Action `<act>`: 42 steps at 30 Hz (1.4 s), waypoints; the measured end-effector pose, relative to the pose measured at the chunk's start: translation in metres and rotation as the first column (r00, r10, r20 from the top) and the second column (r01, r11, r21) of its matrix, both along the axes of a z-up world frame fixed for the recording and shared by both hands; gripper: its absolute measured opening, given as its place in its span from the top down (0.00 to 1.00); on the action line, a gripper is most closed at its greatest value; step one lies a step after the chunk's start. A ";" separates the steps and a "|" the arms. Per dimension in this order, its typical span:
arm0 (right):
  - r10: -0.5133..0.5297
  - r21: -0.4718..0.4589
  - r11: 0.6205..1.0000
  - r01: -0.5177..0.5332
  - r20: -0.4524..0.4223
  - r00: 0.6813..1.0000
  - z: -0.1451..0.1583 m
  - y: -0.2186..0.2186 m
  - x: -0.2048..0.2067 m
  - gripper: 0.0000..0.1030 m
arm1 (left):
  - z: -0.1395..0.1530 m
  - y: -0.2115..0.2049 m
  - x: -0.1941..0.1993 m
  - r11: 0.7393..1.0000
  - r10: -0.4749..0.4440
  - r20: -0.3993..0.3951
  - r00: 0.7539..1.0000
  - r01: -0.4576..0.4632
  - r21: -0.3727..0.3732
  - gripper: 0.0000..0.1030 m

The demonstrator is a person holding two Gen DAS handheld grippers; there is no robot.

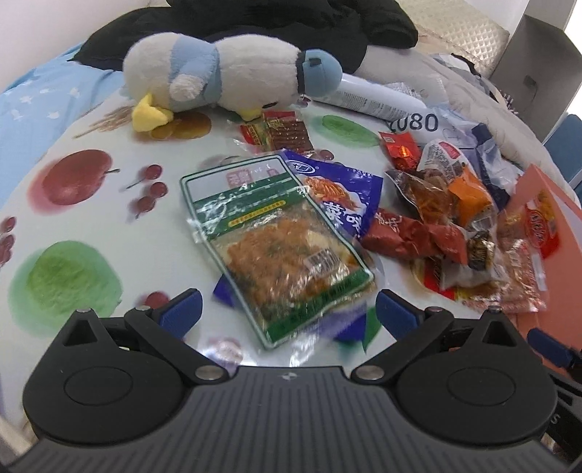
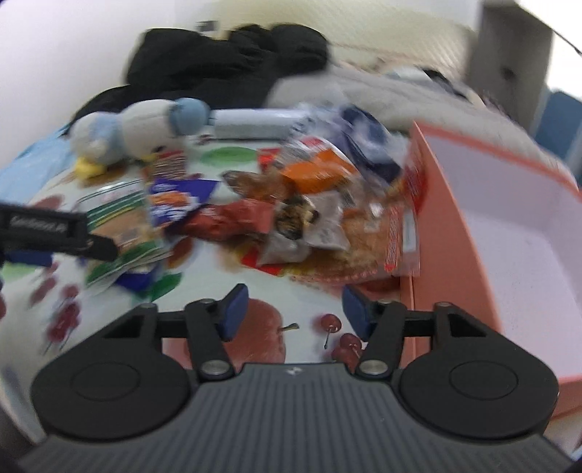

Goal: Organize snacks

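Observation:
A green-edged snack packet (image 1: 276, 240) lies on a blue packet (image 1: 338, 189) on the fruit-print table (image 1: 80, 225). My left gripper (image 1: 287, 313) is open, its blue pads either side of the green packet's near end, not gripping. A heap of red, orange and clear snack packets (image 1: 447, 218) lies to the right against a salmon box (image 1: 560, 233). In the blurred right wrist view my right gripper (image 2: 294, 309) is open and empty above the table, with the heap (image 2: 309, 214) ahead and the box (image 2: 509, 233) at right, its inside bare. The left gripper (image 2: 54, 233) shows at left.
A white and blue plush toy (image 1: 218, 76) lies at the table's far side beside a white tube (image 1: 378, 98). Black clothing (image 1: 254, 29) and grey bedding (image 1: 454, 72) lie behind. A small red packet (image 1: 280, 131) lies near the plush.

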State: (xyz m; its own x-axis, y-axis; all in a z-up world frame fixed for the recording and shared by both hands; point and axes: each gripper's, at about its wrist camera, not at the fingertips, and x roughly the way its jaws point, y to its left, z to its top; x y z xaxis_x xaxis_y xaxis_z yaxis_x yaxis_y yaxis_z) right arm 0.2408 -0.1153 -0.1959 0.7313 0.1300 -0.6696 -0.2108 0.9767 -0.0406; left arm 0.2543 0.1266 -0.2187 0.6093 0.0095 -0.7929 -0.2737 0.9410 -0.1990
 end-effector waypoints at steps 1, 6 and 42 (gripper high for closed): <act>-0.031 0.016 0.999 0.031 -0.015 0.999 -0.005 -0.001 0.006 0.45 | -0.002 0.000 0.004 1.000 0.001 -0.003 1.000 -0.001 0.002 0.01; -0.170 0.072 0.982 0.175 -0.068 0.983 -0.027 -0.006 0.028 0.49 | -0.010 -0.005 0.021 0.999 -0.004 -0.006 1.000 0.004 0.043 0.01; -0.289 0.157 0.944 0.291 -0.039 0.957 -0.016 -0.005 0.007 0.93 | -0.005 -0.008 -0.019 0.999 -0.047 0.002 0.999 0.047 0.001 0.85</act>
